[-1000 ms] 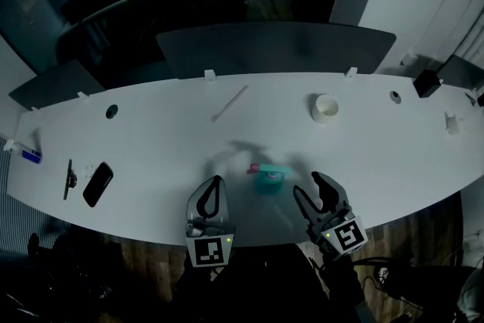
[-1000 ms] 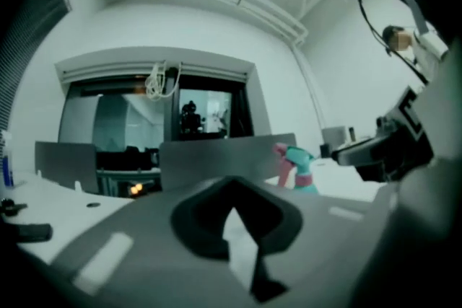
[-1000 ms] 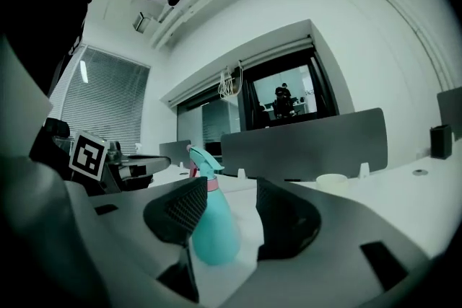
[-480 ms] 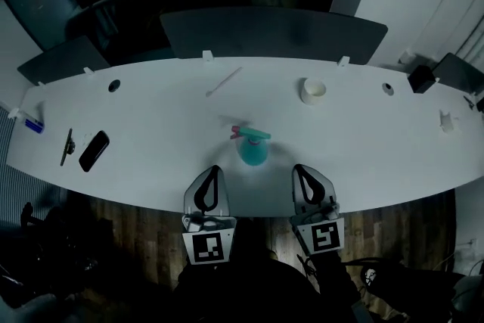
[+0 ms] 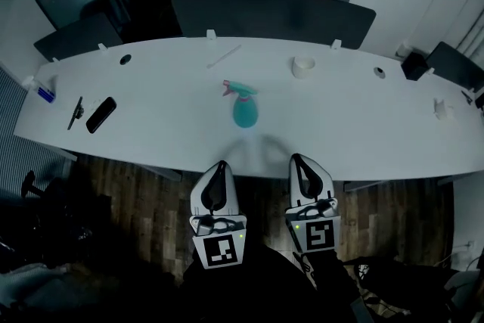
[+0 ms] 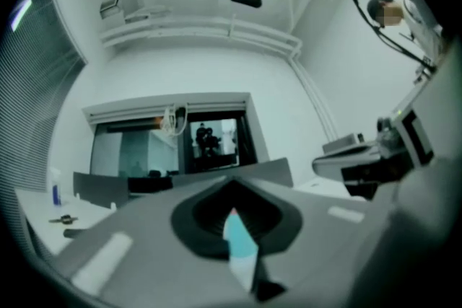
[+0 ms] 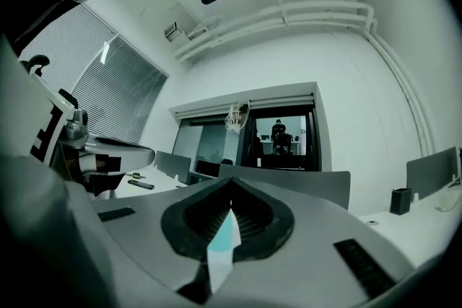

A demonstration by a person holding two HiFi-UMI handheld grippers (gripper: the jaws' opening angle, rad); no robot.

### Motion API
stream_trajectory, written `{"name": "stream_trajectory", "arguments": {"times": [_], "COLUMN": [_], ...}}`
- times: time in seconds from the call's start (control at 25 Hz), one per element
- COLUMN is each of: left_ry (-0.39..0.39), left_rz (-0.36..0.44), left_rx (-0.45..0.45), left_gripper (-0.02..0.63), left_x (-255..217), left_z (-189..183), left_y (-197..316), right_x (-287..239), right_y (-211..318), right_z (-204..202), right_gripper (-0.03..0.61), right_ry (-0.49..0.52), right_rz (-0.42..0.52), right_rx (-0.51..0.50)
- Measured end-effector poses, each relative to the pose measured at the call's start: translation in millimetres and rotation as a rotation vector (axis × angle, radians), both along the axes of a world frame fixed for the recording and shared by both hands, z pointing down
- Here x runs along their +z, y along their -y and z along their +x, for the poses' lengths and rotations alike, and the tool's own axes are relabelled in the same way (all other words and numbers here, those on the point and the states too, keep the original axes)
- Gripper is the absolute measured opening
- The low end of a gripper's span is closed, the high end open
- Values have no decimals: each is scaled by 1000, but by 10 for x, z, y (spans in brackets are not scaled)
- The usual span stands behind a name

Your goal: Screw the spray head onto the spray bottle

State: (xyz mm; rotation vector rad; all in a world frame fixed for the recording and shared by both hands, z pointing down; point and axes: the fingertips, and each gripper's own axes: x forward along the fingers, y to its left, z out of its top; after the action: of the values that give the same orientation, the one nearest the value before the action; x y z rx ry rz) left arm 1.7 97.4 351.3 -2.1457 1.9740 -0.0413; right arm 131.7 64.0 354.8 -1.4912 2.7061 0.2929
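While left tongs point(image 5: 220, 166), right tongs point(image 5: 299, 161) sit pressed together, empty, short of bottle point(image 5: 245, 113): likely light, slick plastic; grip body, twist head point(image 5: 239, 89).

The spray bottle point(image 5: 244, 114) is teal, and its spray head point(image 5: 238, 89) is teal with a pink tip. The table point(image 5: 355, 125) is white. At 9 o'clock from the bottle lies a black phone point(image 5: 100, 114); at 1 o'clock is a white tape roll point(image 5: 303, 66). The left gripper point(image 5: 220, 166) and right gripper point(image 5: 297, 159) are pale grey with black pads, each with 1 black-and-white square marker and green lights. The floor point(image 5: 144, 193) is dark brown planks.
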Motion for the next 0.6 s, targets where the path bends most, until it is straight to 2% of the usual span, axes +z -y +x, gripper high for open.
{"name": "stream_trajectory", "arguments": {"times": [0.32, 0.6], "left_ry": [4, 35], "left_rz": [45, 54], "left_rx": [33, 49], "left_gripper": [3, 3], "left_x": [-162, -196], "left_z": [-25, -134], "left_y": [-399, -606], "right_x": [-74, -99], "right_y": [-545, -773], "right_z": [20, -138], "right_gripper": [5, 5], "right_ry": [3, 2], "right_rz": [1, 15], "right_rx": [35, 48]}}
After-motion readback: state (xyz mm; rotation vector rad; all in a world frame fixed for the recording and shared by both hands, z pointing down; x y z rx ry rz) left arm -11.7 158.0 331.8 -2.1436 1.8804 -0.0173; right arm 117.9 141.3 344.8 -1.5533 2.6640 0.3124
